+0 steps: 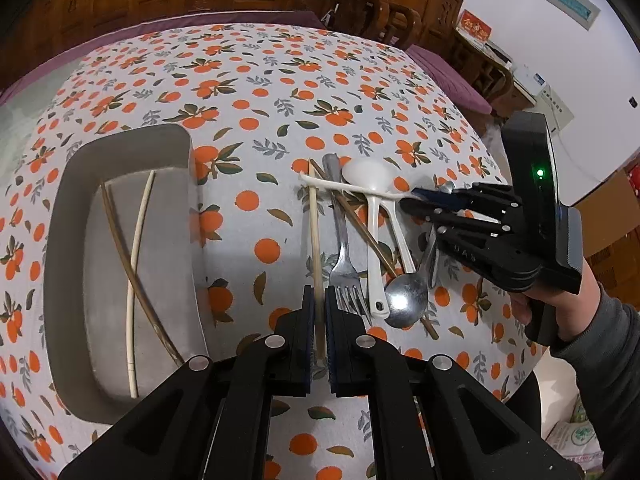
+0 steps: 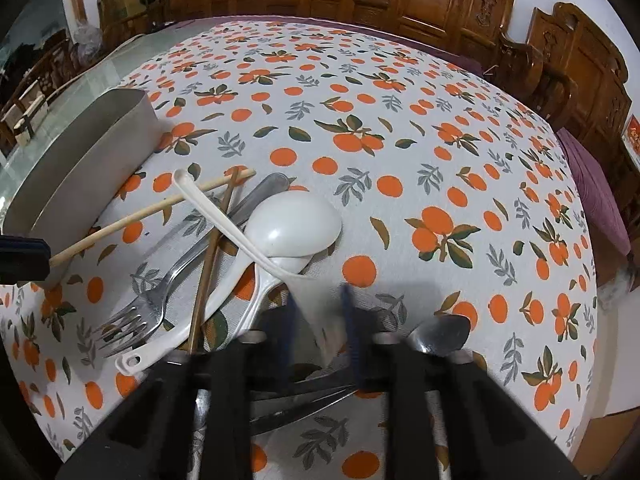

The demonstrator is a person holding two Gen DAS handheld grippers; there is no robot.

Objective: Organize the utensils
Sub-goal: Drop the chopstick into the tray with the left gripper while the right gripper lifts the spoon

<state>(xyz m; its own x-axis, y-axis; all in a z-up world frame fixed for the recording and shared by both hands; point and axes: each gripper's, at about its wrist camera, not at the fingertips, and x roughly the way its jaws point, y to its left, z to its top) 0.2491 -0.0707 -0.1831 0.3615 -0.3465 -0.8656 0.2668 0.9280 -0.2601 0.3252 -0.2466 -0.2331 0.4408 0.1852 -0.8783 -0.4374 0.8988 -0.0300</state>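
Orange-print tablecloth [image 1: 256,92] lies wide and bare beyond the pile. Grey tray [image 1: 60,240] at its left edge holds two chopsticks. Utensil heap [image 1: 360,240] lies mid-table. Left gripper [image 1: 319,308] is clamped on a pale chopstick [image 1: 314,232]; right gripper [image 1: 416,196] pinches the white spoon [image 2: 224,224], its jaws blurred
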